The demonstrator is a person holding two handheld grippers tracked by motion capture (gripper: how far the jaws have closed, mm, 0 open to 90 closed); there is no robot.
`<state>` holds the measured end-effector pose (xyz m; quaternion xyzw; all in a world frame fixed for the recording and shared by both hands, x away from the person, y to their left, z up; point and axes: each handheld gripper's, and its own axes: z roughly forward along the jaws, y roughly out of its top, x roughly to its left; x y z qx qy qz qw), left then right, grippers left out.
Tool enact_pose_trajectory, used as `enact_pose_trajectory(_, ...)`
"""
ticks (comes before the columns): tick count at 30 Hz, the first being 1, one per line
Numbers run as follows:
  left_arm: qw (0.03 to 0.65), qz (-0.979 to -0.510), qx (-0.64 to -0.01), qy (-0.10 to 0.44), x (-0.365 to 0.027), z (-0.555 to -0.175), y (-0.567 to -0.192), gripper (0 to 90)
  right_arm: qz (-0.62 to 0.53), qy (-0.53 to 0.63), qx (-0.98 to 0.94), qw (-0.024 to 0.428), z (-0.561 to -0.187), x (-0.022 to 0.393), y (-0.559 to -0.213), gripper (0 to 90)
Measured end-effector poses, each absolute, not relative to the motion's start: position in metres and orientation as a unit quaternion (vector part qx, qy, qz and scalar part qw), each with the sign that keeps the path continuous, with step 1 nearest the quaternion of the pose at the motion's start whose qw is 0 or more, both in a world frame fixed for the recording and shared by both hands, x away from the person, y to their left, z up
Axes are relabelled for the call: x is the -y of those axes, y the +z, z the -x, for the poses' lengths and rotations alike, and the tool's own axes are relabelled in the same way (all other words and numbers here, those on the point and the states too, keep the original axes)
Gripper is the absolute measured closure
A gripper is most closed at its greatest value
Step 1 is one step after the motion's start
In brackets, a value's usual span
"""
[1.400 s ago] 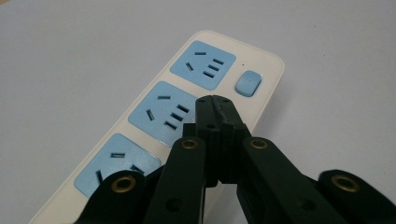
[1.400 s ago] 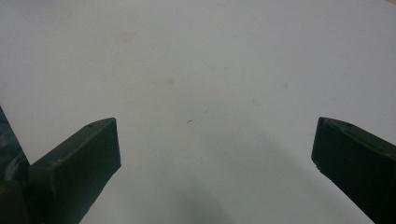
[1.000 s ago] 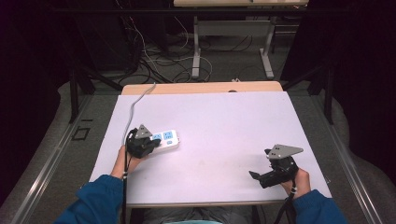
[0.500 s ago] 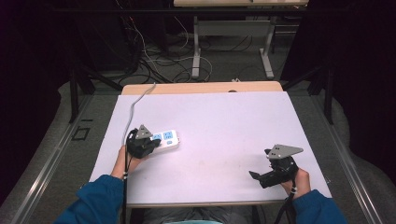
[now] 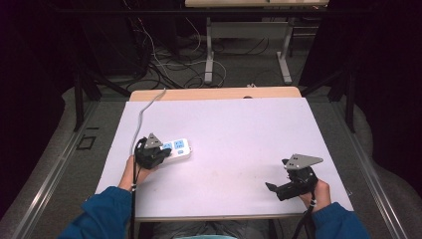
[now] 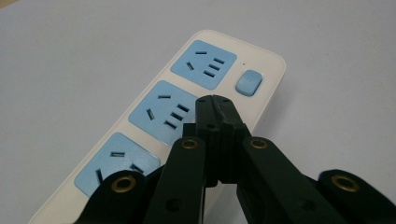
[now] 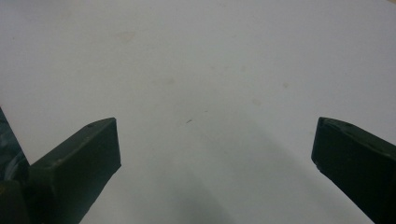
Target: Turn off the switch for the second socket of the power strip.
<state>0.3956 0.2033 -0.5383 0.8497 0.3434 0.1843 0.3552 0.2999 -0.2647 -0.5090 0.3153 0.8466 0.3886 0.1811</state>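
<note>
A person sits at a table point(image 5: 229, 129) covered in a white sheet, seen from above, with blue sleeves entering at the bottom edge and a black two-jaw gripper in each hand.

The left gripper point(image 5: 158, 155) sits at about 8 o'clock on the table. Its jaws are pressed together with nothing between them, and their tips rest over a white power strip point(image 5: 175, 149). The strip lies flat at about 9 o'clock from the table's centre, pointing roughly toward 2 o'clock. A grey cable point(image 5: 142, 114) runs from that spot to the far left corner of the table, at 11 o'clock.

In the left gripper view, the closed jaw tips point(image 6: 217, 109) sit over the power strip point(image 6: 140, 140) beside its middle socket point(image 6: 163, 112); whether they touch the surface cannot be told. The strip has three pale blue sockets in a row, and a small blue switch point(image 6: 248, 82) lies at 1 o'clock from the tips, next to the farthest socket.

The right gripper point(image 5: 278, 189) is at about 4 o'clock on the table, well apart from the strip, pointing toward 9 o'clock. In the right gripper view point(image 7: 215, 140) its jaws stand spread wide, with bare white tabletop point(image 7: 201, 70) between them and nothing held.
</note>
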Motion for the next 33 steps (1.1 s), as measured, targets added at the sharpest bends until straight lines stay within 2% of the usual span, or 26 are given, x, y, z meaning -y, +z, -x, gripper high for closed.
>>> enact_pose_trajectory(33,0.356,-0.849,-0.344,0.185,-0.2031,-0.3952,-0.5394,90.0,-0.316,0.390,-0.845,0.184,-0.2998,0.2647,-0.5093,0.7)
